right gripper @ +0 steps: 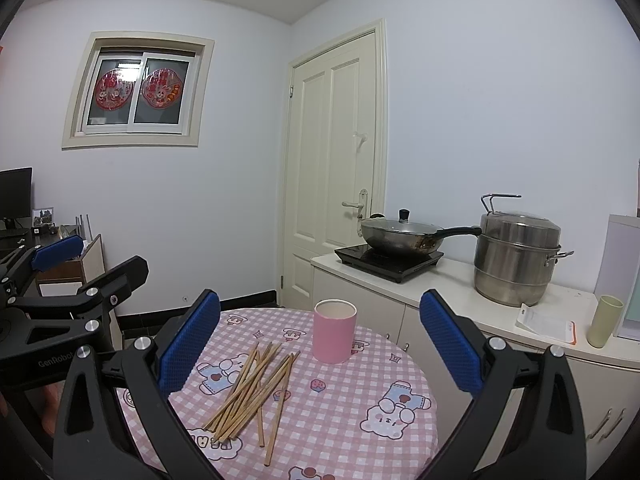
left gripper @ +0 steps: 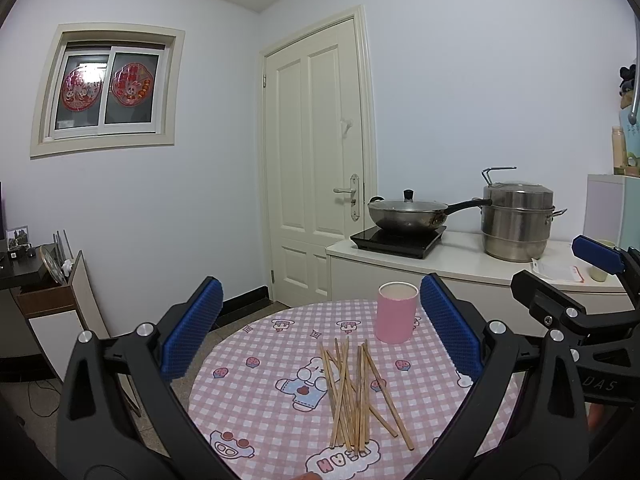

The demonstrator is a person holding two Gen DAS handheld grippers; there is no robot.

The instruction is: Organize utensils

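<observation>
Several wooden chopsticks (left gripper: 356,392) lie in a loose pile on the round table with a pink checked cloth (left gripper: 256,360). A pink cup (left gripper: 396,313) stands upright just beyond the pile. The pile (right gripper: 252,388), the cup (right gripper: 334,331) and the cloth (right gripper: 344,408) also show in the right wrist view. My left gripper (left gripper: 320,320) is open and empty, held above the table short of the pile. My right gripper (right gripper: 320,328) is open and empty, also above the table. The right gripper shows at the right edge of the left wrist view (left gripper: 568,276); the left gripper shows at the left of the right wrist view (right gripper: 84,264).
A counter (right gripper: 460,292) behind the table holds an induction hob with a lidded wok (right gripper: 400,236), a steel steamer pot (right gripper: 516,260), a green cup (right gripper: 606,320) and a paper packet (right gripper: 546,322). A closed door (right gripper: 336,168) is beyond. A desk with clutter (left gripper: 36,272) stands left.
</observation>
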